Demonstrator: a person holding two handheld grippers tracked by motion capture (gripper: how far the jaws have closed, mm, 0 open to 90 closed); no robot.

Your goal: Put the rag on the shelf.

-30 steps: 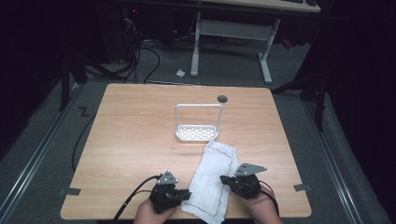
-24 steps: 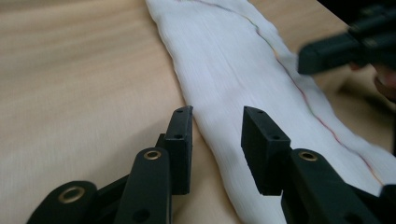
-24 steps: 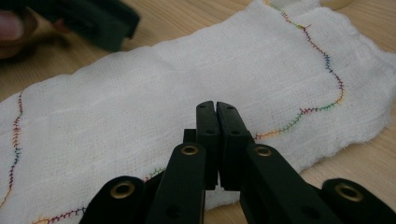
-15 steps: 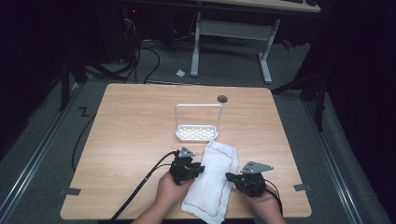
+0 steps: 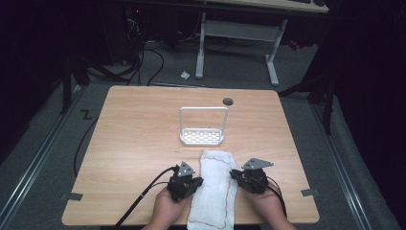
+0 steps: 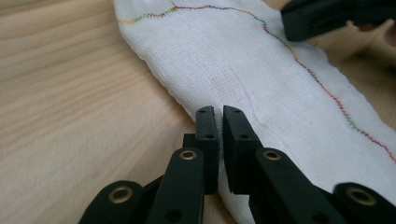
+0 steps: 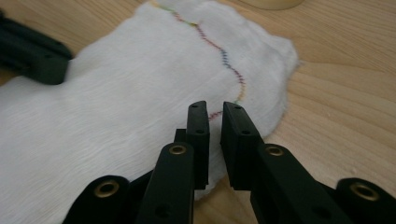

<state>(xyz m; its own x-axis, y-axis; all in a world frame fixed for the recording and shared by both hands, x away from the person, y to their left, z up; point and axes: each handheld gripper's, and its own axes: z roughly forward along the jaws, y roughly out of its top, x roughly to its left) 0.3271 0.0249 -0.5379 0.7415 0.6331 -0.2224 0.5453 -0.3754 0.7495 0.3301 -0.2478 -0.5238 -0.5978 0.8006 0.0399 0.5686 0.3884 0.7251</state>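
Wooden table under me; soft, limp white cloth between my left gripper and right gripper, both nearly closed, holding nothing. Pinch its edges.

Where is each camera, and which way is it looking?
High view: above the table's near side, looking forward and down; both hands, left gripper, right gripper.
Left gripper view: rides that gripper, looking along its jaws at the white cloth.
Right gripper view: the same, from the cloth's other side.
All three views share the cloth and wooden table.
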